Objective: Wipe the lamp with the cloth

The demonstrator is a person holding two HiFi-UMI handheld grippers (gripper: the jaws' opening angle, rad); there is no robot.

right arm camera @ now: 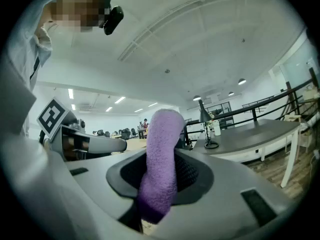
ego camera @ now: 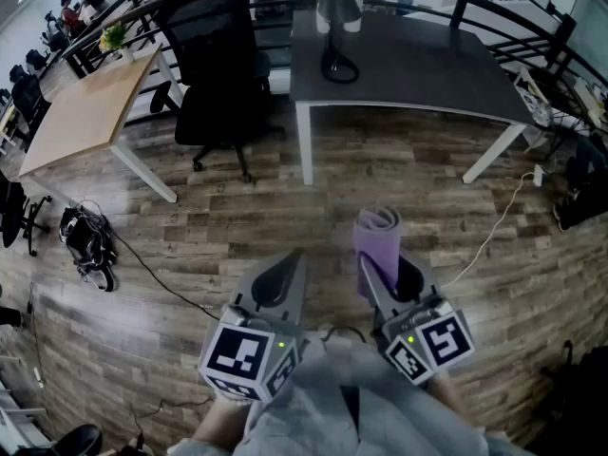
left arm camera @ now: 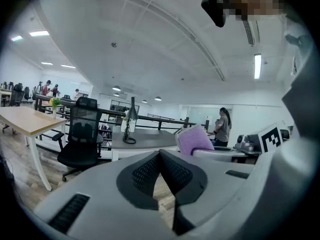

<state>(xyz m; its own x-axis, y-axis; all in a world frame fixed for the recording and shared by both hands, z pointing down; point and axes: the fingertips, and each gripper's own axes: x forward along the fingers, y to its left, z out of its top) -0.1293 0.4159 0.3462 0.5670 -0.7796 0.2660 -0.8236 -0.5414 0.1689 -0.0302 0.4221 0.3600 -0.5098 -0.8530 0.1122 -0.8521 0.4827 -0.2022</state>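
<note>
Lamp point(ego camera: 339, 67) stands by the desk's point(ego camera: 427, 69) left edge, well apart from you, not yet wiped. Your right gripper point(ego camera: 383, 272) clamps the cloth point(ego camera: 378, 236) upright, end free, ready for wiping. Left gripper point(ego camera: 288, 272) has jaws pressed together on nothing, likely spare for steadying.

lamp point(ego camera: 337, 28) on desk point(ego camera: 432, 69), chair point(ego camera: 214, 65) to L

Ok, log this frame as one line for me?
stage: wiping not begun | left gripper: shut, empty | right gripper: shut on cloth | lamp: on desk, far from both grippers
</note>
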